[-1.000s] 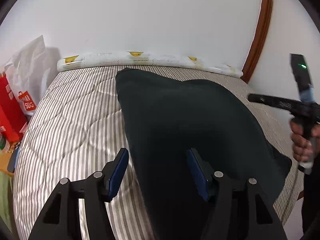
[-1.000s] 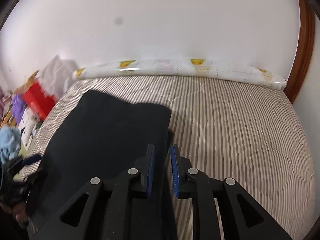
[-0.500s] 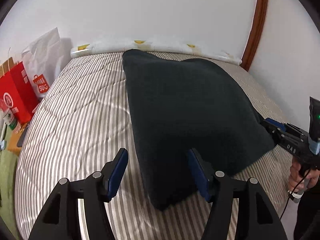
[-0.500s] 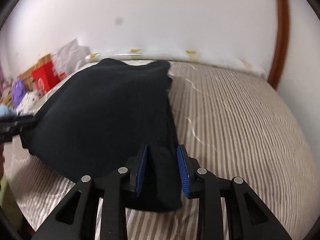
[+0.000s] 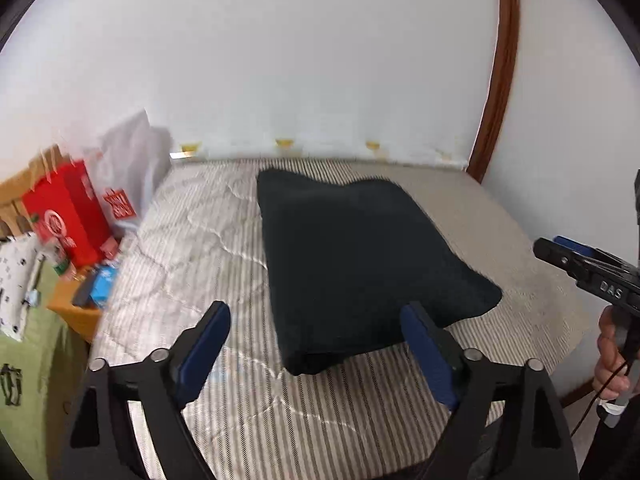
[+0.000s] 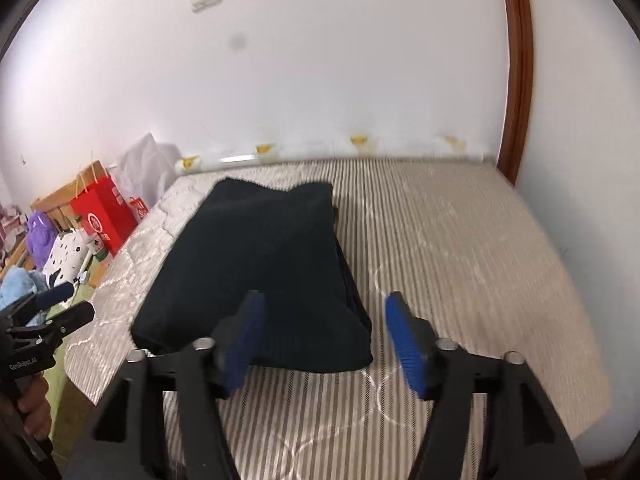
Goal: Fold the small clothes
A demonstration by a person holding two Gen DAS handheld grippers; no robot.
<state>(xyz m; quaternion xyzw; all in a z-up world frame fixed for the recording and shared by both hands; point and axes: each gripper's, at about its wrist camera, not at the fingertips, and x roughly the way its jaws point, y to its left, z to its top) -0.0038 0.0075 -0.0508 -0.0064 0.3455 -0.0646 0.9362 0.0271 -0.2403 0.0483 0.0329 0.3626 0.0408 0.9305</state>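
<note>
A folded black garment (image 5: 360, 264) lies flat on the striped mattress (image 5: 192, 248); it also shows in the right wrist view (image 6: 260, 264). My left gripper (image 5: 316, 344) is open and empty, held back from the garment's near edge. My right gripper (image 6: 324, 332) is open and empty, just short of the garment's near right corner. The right gripper shows at the right edge of the left wrist view (image 5: 580, 264), and the left gripper at the left edge of the right wrist view (image 6: 52, 312).
A red shopping bag (image 5: 68, 216) and a white bag (image 5: 128, 168) stand left of the bed, with clutter on a wooden stand (image 5: 76, 308). A white wall and a roll with yellow marks (image 6: 320, 148) border the far side. A brown door frame (image 5: 500, 80) stands at right.
My right gripper opened and let go of the garment. Both grippers pulled back and up from it; the garment now lies folded on the mattress.
</note>
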